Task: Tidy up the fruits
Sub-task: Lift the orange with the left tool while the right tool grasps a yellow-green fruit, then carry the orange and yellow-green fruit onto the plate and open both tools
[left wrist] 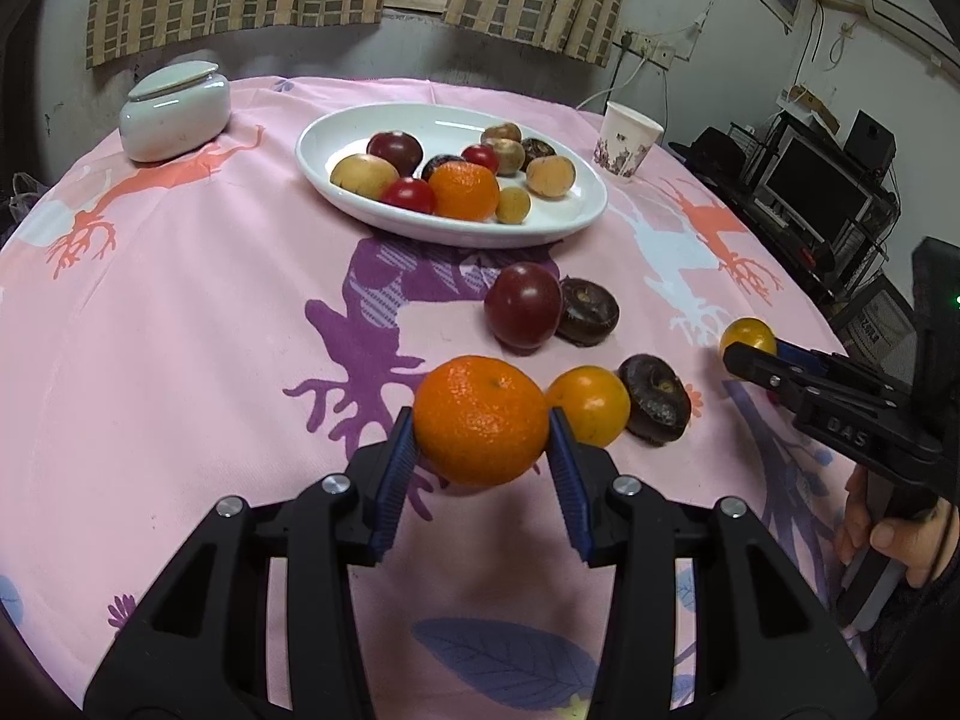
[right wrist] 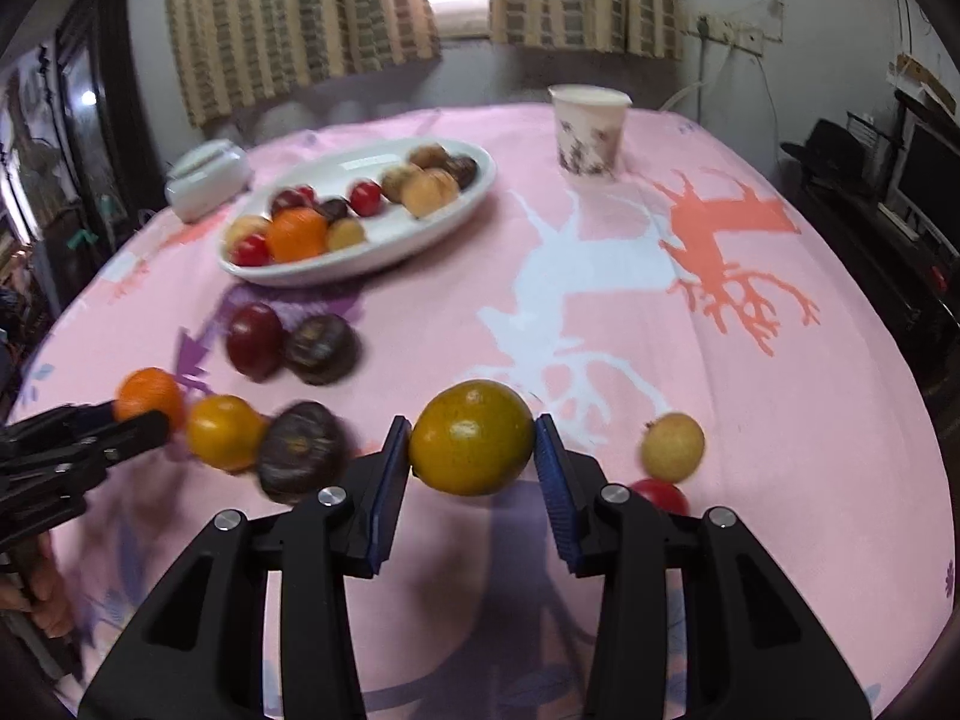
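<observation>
1. Lidded white jar (left wrist: pixel 174 111): far left on the pink tablecloth (left wrist: pixel 198 324), upright, lid on.
2. Oval white plate (left wrist: pixel 570 228): far centre, long axis running left to right; holds a mandarin, red, dark and tan fruits, crowded toward its middle.
3. Left gripper (left wrist: pixel 482 420): blue pads pressed on both sides of an orange mandarin (left wrist: pixel 480 420), near centre; stem dimple faces up and away.
4. Loose fruit beside it: yellow-orange citrus (left wrist: pixel 591 411) touching the mandarin's right pad, a dark round fruit (left wrist: pixel 654 399) against that; farther off, a dark red fruit (left wrist: pixel 522 306) touching another dark one (left wrist: pixel 588 312).
5. Paper cup (left wrist: pixel 627 141): upright, far right of the plate.
6. Right gripper (right wrist: pixel 473 438): pads clamped on a greenish-yellow citrus (right wrist: pixel 473 438), near right.
7. Pale yellow fruit (right wrist: pixel 672 446) and a small red one (right wrist: pixel 660 495): just right of that gripper.
</observation>
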`<state>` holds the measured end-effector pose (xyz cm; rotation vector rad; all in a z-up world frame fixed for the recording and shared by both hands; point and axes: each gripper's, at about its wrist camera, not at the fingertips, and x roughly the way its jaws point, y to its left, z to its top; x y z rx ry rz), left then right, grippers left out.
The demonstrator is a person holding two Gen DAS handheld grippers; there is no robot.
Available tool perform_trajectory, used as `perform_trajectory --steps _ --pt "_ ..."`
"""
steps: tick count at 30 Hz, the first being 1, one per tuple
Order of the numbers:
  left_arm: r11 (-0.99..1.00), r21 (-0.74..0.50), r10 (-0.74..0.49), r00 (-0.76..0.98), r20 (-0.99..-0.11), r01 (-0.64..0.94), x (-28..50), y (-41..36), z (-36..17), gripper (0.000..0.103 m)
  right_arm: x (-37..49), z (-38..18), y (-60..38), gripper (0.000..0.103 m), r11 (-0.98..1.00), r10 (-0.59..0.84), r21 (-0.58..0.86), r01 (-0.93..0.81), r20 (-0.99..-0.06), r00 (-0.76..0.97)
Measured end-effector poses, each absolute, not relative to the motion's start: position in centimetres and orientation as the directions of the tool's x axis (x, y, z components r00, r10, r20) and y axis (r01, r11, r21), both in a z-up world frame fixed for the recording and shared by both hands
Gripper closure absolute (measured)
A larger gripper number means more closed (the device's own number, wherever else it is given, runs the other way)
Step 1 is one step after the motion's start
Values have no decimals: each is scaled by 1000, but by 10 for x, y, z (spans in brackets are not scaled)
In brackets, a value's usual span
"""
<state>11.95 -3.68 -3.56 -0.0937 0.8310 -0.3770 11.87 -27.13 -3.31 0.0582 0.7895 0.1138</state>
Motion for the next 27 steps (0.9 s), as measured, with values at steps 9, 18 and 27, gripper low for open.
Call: perform_trajectory --steps 9,18,27 --pt "925 -251 -377 612 -696 284 121 -33 -34 59 100 -14 -246 61 977 211 109 -185 -644 736" --pt "917 -278 -398 591 -701 287 129 -28 -16 59 127 6 -234 61 973 224 99 -210 -646 730" --pt "951 -186 -306 683 -664 246 204 -22 30 59 195 14 -203 61 968 212 33 -247 -633 744"
